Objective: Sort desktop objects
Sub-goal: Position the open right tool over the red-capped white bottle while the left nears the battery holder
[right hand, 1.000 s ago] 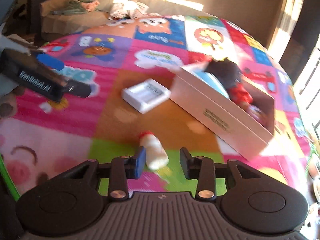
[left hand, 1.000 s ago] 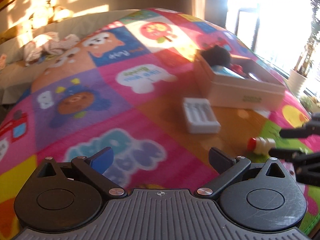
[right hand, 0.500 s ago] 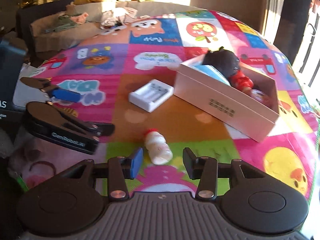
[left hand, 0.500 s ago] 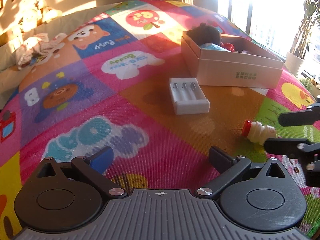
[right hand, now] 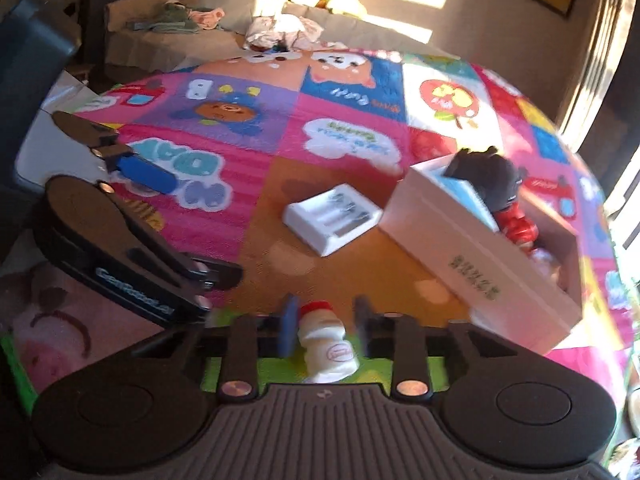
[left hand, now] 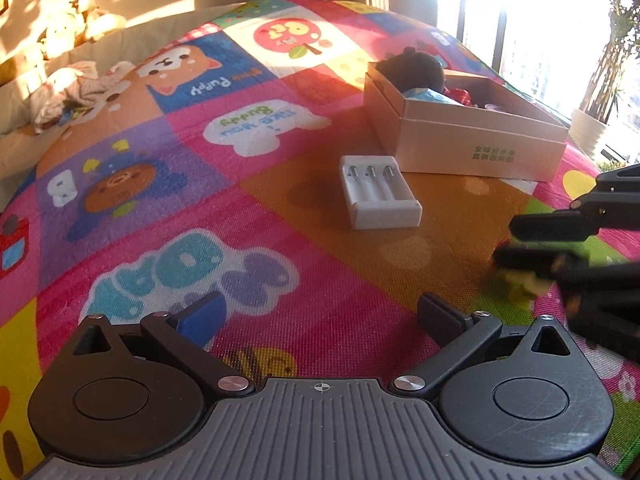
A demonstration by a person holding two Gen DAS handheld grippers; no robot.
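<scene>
A small white bottle with a red cap (right hand: 326,350) lies on the colourful play mat between the fingers of my right gripper (right hand: 325,326), which is open around it with a gap on each side. In the left wrist view the right gripper (left hand: 516,244) covers most of the bottle (left hand: 520,286). A white battery charger (left hand: 380,192) lies on the orange patch; it also shows in the right wrist view (right hand: 334,218). A white cardboard box (left hand: 480,148) holds a dark plush toy (right hand: 486,178) and a red toy (right hand: 518,226). My left gripper (left hand: 320,310) is open and empty above the mat.
A sofa with crumpled clothes (right hand: 280,32) stands behind the mat. A potted plant (left hand: 592,128) stands by the bright window on the right. A dark object (right hand: 28,80) stands at the left edge of the mat.
My right gripper has moved forward and down so the bottle now sits between its fingers. The left gripper has shifted slightly; the charger and box appear closer.
</scene>
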